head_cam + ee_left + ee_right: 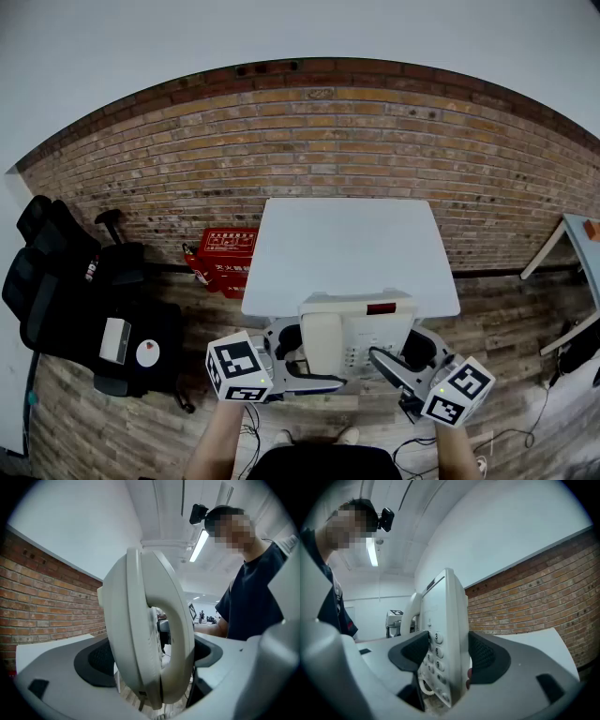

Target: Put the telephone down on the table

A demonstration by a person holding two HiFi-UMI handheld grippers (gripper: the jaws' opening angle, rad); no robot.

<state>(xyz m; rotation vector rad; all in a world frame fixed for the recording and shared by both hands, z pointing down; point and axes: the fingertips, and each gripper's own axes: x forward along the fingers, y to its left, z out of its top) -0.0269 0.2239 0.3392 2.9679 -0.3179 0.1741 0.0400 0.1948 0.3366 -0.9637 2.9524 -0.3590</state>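
A cream desk telephone (356, 337) hangs tilted over the near edge of the white table (347, 244), held from both sides. My left gripper (305, 361) is shut on its handset side; in the left gripper view the curved handset (145, 634) fills the gap between the dark pads (96, 660). My right gripper (398, 354) is shut on the keypad side; in the right gripper view the number keys (436, 656) face one pad and the phone's back rests against the other pad (485, 658). A coiled cord (423, 686) dangles below.
A brick wall (328, 141) runs behind the table. A black office chair (66, 281) stands at the left and a red box (225, 251) against the wall. Another table's corner (577, 234) shows at the right. The floor is wood planks.
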